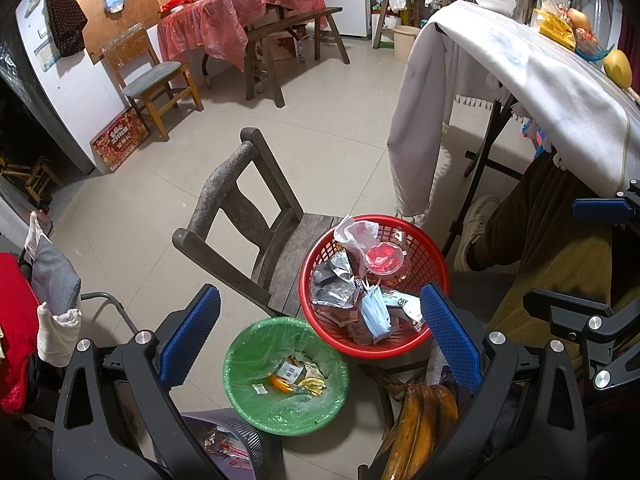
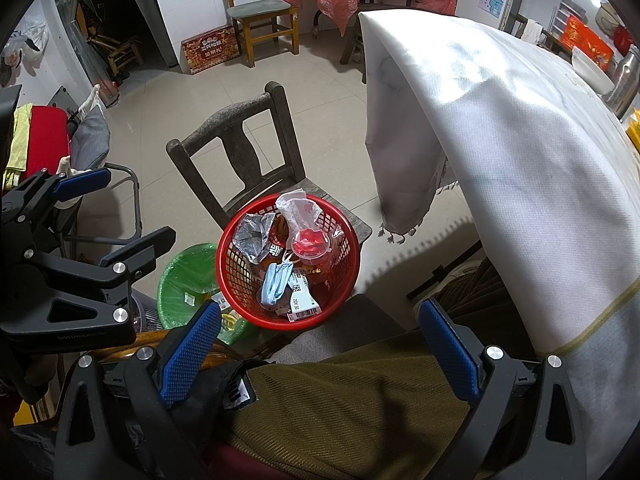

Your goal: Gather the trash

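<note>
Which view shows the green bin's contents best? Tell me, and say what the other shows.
The left wrist view: the green bin is seen whole, from above, its liner holding peels and a wrapper. In the right wrist view the bin is half hidden behind the red basket and the right gripper, showing little inside.

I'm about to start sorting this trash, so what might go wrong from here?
1. The red basket sits at the edge of the chair seat, partly overhanging; a push could tip it off.
2. The mask has loose ear loops lying among wrappers; lifting it may drag other pieces out.
3. The green bin stands on the floor, beside the basket rather than under it, so a dropped piece could miss it.
</note>
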A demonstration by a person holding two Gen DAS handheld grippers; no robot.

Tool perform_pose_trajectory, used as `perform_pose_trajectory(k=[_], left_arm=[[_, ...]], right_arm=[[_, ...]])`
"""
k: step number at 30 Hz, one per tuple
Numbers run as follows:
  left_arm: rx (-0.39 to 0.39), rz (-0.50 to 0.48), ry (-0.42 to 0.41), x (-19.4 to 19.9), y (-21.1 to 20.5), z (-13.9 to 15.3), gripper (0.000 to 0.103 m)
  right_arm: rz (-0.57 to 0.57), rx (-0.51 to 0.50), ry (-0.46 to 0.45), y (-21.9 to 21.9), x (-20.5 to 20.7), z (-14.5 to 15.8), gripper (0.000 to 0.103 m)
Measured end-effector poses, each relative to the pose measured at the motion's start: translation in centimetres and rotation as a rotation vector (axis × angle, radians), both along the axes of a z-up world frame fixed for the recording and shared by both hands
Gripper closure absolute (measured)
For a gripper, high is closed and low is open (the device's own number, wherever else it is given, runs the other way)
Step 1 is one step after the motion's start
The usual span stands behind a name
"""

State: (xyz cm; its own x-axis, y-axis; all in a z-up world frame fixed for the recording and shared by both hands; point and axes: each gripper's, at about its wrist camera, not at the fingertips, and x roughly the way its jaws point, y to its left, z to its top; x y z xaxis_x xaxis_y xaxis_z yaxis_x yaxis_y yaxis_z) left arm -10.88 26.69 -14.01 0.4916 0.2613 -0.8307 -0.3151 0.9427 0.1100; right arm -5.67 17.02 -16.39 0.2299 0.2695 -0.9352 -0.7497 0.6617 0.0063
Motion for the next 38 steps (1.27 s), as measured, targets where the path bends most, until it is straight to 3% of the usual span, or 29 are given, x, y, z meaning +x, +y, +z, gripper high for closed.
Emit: perform_pose_trajectory(k=[38], left_arm=[[-0.015,0.015,-0.001,-0.34,-0.18,-0.25,0.007]], right_arm=[[-0.001,0.000,0.004,0.27,-0.16,0.15,0.006]])
